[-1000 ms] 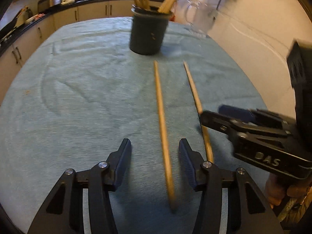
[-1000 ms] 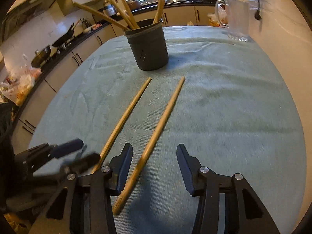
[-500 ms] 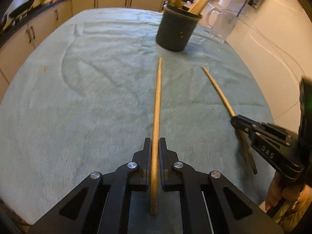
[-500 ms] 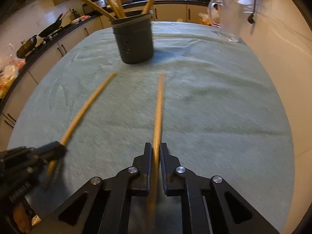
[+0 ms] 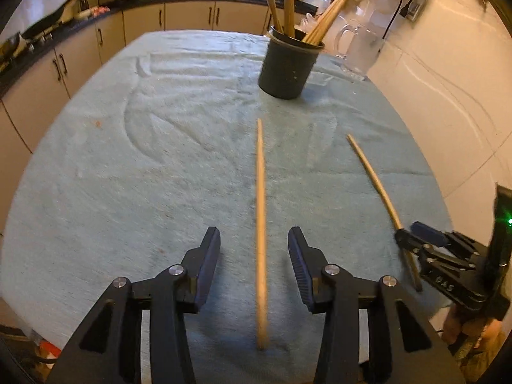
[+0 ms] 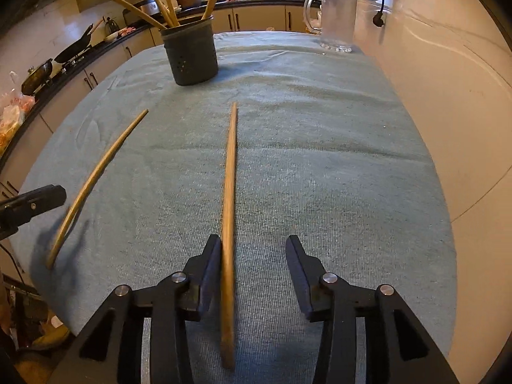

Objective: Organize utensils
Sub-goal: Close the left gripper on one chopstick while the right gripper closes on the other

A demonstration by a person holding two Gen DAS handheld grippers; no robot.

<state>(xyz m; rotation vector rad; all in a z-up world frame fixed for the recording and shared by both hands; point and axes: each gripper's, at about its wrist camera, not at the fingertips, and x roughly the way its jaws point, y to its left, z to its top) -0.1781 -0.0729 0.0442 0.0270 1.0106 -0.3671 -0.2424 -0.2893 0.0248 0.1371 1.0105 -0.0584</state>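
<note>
Two slender, round wooden chopsticks, tapered toward their far tips, are seen on a table covered with a pale teal terry cloth (image 5: 160, 166), its nap brushed into faint arcs. The left chopstick (image 5: 260, 233) is framed between the spread fingers of the left gripper (image 5: 254, 268), whose jaws are held wide apart and touch nothing. The right chopstick (image 6: 228, 224) lies inside the parted jaws of the right gripper (image 6: 252, 272), close against the left finger (image 6: 209, 268); whether it is touched cannot be told from the blurred frame. Both grippers are of matte black plastic with ribbed pads and silver pivot screws. Beyond the chopsticks, a dark grey cylindrical utensil holder (image 6: 192, 56), perforated near its base, is shown upright and filled with more wooden sticks. A clear glass pitcher (image 6: 337, 20) is placed at the far right corner, near a glossy cream wall. The table is ringed by cream kitchen cabinets (image 5: 188, 16) under a black counter, with pans on a stove (image 6: 64, 57) and a bright window behind.
</note>
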